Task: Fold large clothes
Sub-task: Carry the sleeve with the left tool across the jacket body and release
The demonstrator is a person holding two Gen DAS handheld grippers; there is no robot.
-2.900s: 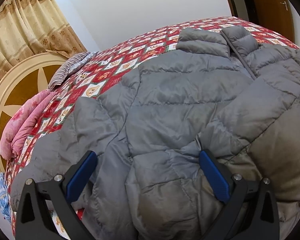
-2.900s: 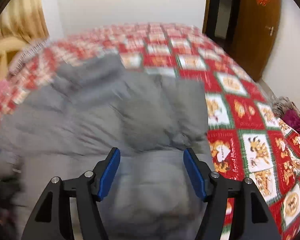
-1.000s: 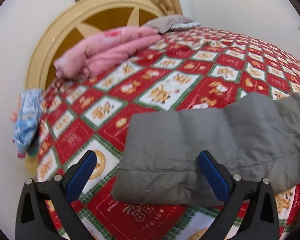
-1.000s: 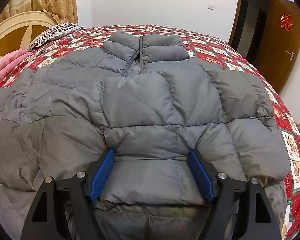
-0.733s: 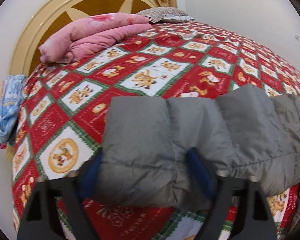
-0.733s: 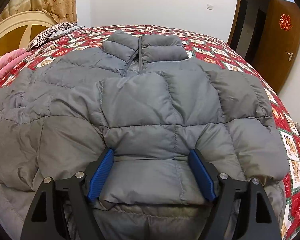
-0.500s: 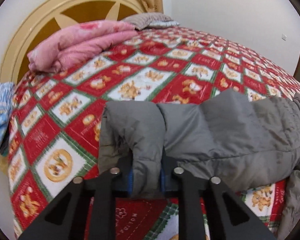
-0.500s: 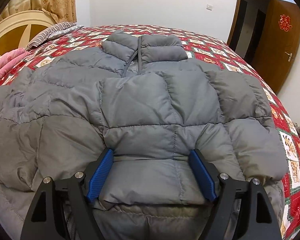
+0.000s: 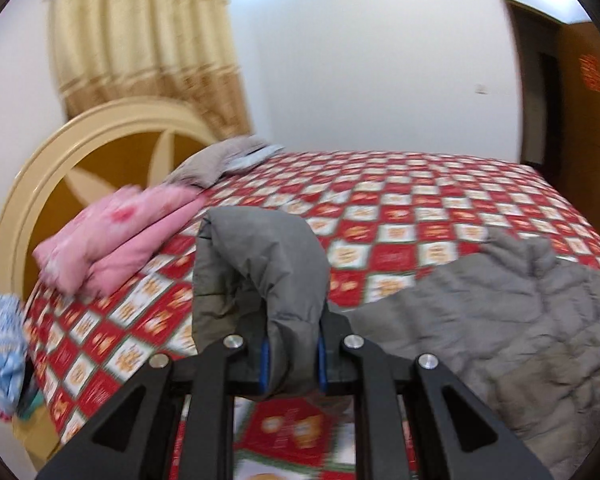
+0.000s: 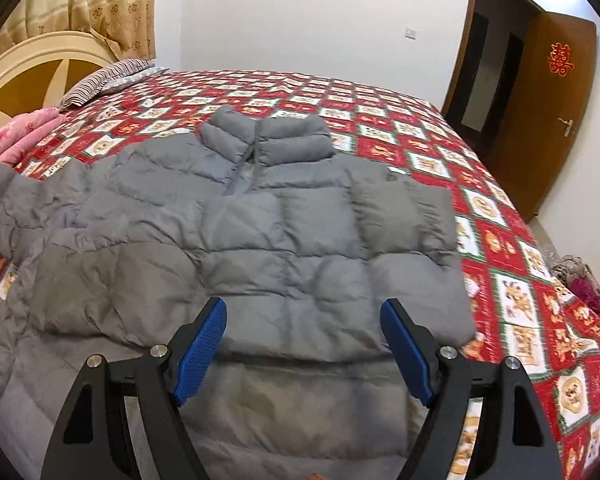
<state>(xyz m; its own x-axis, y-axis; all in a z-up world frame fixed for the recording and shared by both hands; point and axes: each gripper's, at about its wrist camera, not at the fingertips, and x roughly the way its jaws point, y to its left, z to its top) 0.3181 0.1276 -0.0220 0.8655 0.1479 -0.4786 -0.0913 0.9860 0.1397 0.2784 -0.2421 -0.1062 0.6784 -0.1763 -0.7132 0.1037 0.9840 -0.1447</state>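
A grey quilted puffer jacket (image 10: 260, 232) lies front-up on a bed under a red-and-white checked bedspread (image 10: 420, 160), its collar toward the far side and one sleeve folded across the chest. The left gripper (image 9: 290, 360) is clamped narrowly on the cuff end of the other sleeve (image 9: 268, 264), held raised above the bedspread. The right gripper (image 10: 302, 348) hangs over the jacket's lower part with jaws wide and empty. Only the left view shows a hanging blue patterned cloth (image 9: 4, 344); only the right view shows the whole jacket.
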